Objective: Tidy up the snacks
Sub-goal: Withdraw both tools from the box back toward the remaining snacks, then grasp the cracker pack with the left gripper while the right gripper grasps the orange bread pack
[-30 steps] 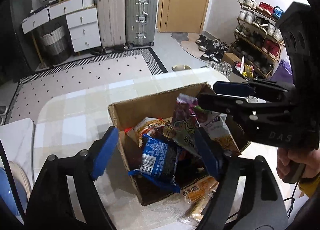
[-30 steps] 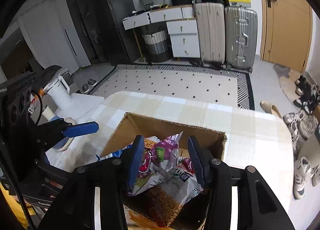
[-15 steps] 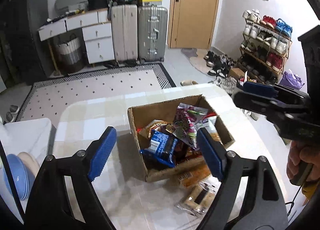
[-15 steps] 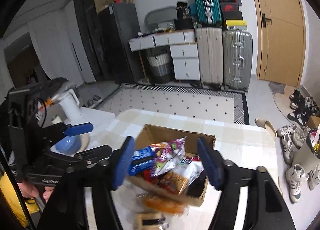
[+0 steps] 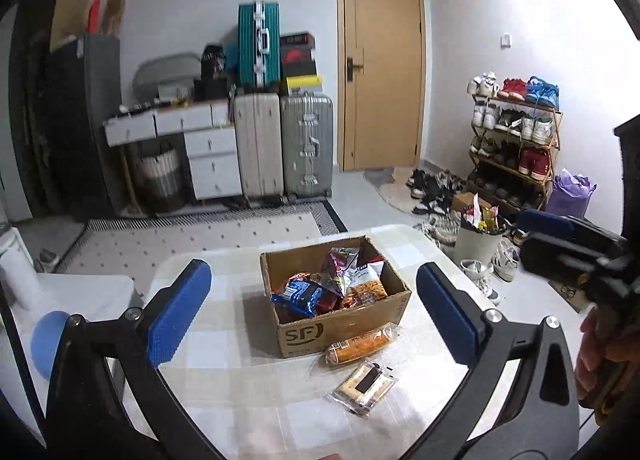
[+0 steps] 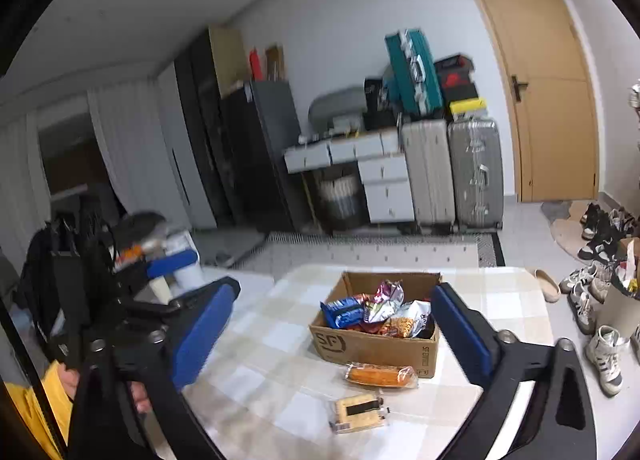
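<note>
- Both claws hang back from the table; left gripper and right gripper are spreading wide, nothing between the jaws.
- The box sits mid-table, packed with bags.
- Two packets remain just in front: the orange roll touching the box, the biscuit pack nearer.
- Best move: take the roll across its width; it lies lengthwise along the box front.

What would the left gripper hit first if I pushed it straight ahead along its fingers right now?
Probably the cardboard box of snacks: it sits centred between the left gripper's opening jaws, nothing between them. The orange packet and the cracker packet lie nearer but lower, so they might come first; depth is unclear.
</note>
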Available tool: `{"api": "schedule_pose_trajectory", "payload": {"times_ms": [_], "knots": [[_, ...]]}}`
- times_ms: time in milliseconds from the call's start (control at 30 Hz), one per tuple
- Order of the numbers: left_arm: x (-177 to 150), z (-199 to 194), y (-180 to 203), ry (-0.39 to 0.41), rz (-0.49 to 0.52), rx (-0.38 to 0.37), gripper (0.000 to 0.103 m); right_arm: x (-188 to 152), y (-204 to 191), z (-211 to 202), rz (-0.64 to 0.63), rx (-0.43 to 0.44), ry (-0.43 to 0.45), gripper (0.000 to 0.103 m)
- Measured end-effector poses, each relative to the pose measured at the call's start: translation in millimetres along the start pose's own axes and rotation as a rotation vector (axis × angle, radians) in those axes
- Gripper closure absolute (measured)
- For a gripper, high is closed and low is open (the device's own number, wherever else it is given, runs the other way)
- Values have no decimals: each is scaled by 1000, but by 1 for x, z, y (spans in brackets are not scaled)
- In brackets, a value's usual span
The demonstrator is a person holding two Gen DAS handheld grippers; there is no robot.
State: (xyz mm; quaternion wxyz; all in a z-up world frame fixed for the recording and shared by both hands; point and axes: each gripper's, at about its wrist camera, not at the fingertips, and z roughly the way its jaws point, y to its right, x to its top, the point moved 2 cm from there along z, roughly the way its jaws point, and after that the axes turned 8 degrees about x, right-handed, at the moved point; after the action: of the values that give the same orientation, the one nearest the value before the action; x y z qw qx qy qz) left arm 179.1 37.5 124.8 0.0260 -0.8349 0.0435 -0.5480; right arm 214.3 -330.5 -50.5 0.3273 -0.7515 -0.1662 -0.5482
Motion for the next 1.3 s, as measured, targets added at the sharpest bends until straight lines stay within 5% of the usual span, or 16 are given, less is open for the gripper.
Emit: {"api": "schedule_pose_trajectory", "payload": {"times_ms": [200, 467, 933, 1300], "knots": [[-22, -53, 6, 18, -25, 6, 0, -17, -10, -30, 43, 10, 12, 1], [-62, -91, -3, 39, -61, 47, 0, -55, -27, -50, -59, -16, 67, 1], [-179, -60, 2, -39, -71, 107, 0, -154, -28, -47, -79, -78, 34, 1], [-216, -8, 14, -179, -62, 51, 0, -185, -5, -26, 10, -70, -62, 1]]}}
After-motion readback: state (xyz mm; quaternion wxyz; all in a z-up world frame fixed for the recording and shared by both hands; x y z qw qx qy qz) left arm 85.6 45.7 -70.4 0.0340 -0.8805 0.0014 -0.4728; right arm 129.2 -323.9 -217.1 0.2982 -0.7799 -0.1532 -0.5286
